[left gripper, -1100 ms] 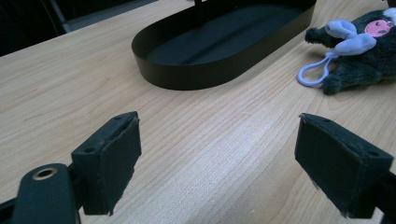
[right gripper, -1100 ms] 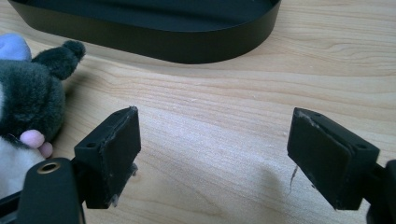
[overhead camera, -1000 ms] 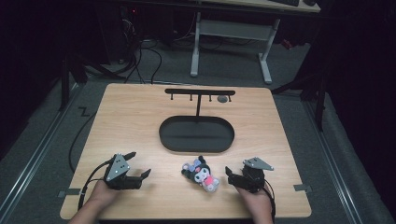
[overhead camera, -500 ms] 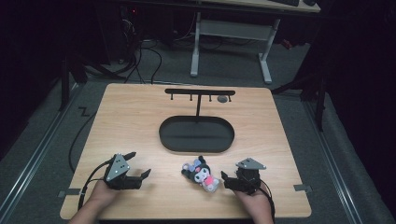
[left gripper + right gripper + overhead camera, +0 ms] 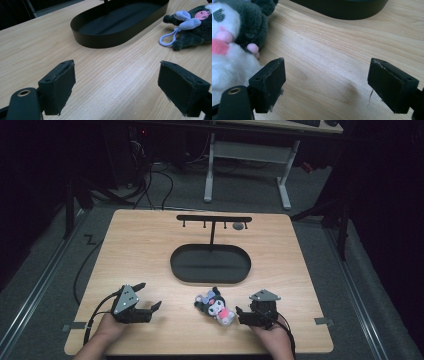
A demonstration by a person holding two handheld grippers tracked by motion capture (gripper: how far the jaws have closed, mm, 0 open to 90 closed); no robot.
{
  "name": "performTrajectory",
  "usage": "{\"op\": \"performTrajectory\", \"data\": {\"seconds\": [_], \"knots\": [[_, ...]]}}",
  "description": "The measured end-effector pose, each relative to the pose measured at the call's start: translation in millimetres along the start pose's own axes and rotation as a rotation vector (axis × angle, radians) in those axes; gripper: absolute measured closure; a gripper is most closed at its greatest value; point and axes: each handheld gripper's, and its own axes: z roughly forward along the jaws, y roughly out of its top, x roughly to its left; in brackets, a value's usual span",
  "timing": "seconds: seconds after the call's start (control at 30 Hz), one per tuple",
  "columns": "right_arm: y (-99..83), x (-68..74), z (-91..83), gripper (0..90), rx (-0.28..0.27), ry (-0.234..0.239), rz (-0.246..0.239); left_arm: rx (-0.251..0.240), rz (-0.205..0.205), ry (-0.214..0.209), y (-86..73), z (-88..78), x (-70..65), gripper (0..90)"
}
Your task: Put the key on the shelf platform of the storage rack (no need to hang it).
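Right gripper (image 5: 242, 315) has edged closer to plush toy (image 5: 216, 305), jaws spread wide, empty; toy lies just off its left jaw, touching or nearly. Left gripper (image 5: 150, 306) unmoved, jaws apart, toy well off. Grasp looks imminent; black tray (image 5: 210, 264) beyond.

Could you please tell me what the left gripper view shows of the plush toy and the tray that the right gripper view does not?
The left gripper view shows the plush toy's pale purple cord loop, its purple ears, and the inside floor of the black oval tray, with a thin post rising from it. The right gripper view shows the toy's white face with pink cheek and nose up close beside its left jaw, and a stretch of the tray's outer wall. Both show open jaws with nothing between them, above the wooden table.
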Motion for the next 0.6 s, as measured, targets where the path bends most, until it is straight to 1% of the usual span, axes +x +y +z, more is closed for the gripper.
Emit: {"op": "performTrajectory", "data": {"seconds": [0.07,0.17,0.23,0.33,0.37,0.6], "knots": [[-0.1,-1.3,-0.3,15.2,0.001,-0.005,0.003,0.0,0.0,0.0,0.0,0.0,0.0,15.4],[0.5,-3.7,-1.9,15.4,0.013,-0.013,0.028,0.0,0.0,-0.001,0.0,0.0,-0.1,15.4],[1.4,-6.3,-3.8,15.3,0.038,-0.002,0.034,-0.001,-0.001,0.0,0.0,-0.1,0.0,15.4],[2.7,-10.7,-8.3,15.4,0.053,0.009,0.039,0.001,0.0,-0.002,0.0,-0.2,-0.2,15.4],[3.1,-12.8,-10.0,15.4,0.054,0.015,0.034,0.001,0.0,-0.002,0.0,-0.3,-0.3,15.4],[2.4,-25.0,-19.9,15.7,0.06,0.02,0.05,-0.001,0.003,-0.002,-0.1,-0.5,-0.8,15.4]]}}
